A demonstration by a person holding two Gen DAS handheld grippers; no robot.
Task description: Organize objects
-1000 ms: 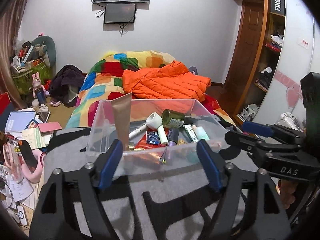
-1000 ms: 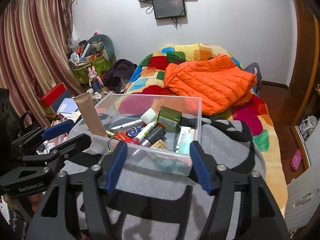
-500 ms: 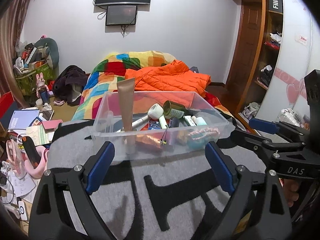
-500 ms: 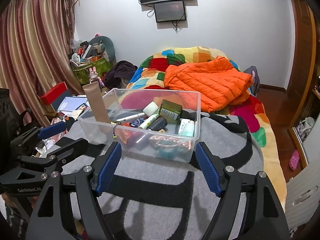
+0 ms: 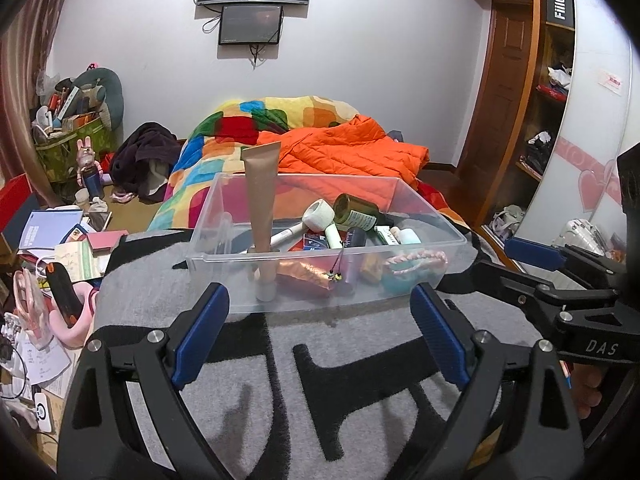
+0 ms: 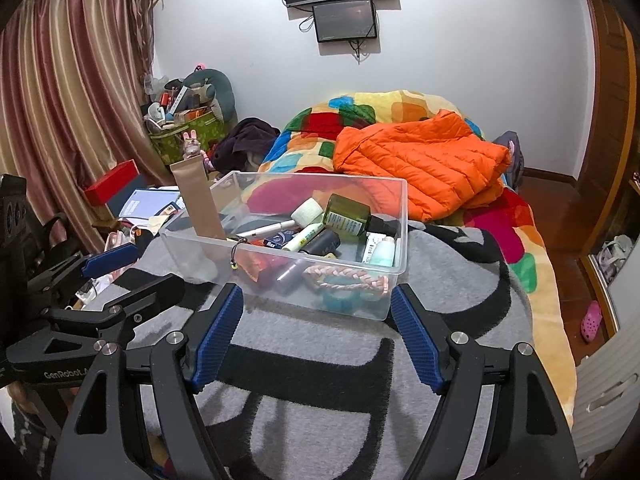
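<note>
A clear plastic bin [image 5: 416, 288] stands on a grey and black blanket [image 5: 360, 392]. It holds a tall tan tube [image 5: 262, 200] standing upright at its left, a green bottle [image 5: 354, 212], a white roll, pens, small tubes and a pink braided band [image 5: 416, 258]. It also shows in the right wrist view [image 6: 384, 308]. My left gripper [image 5: 320, 332] is open and empty just in front of the bin. My right gripper [image 6: 316, 328] is open and empty, also just short of the bin's near wall, and appears at the right of the left wrist view [image 5: 532, 264].
An orange jacket [image 6: 420, 164] lies on a colourful quilt [image 6: 360, 116] behind the bin. Books, papers and a red box [image 6: 114, 188] clutter the floor at the left. A wooden wardrobe [image 5: 532, 100] stands at the right. Curtains [image 6: 68, 100] hang at the left.
Both grippers have pulled back from the bin and risen a little. The bin now stands clear in front of their open fingers, and its contents show more fully.
</note>
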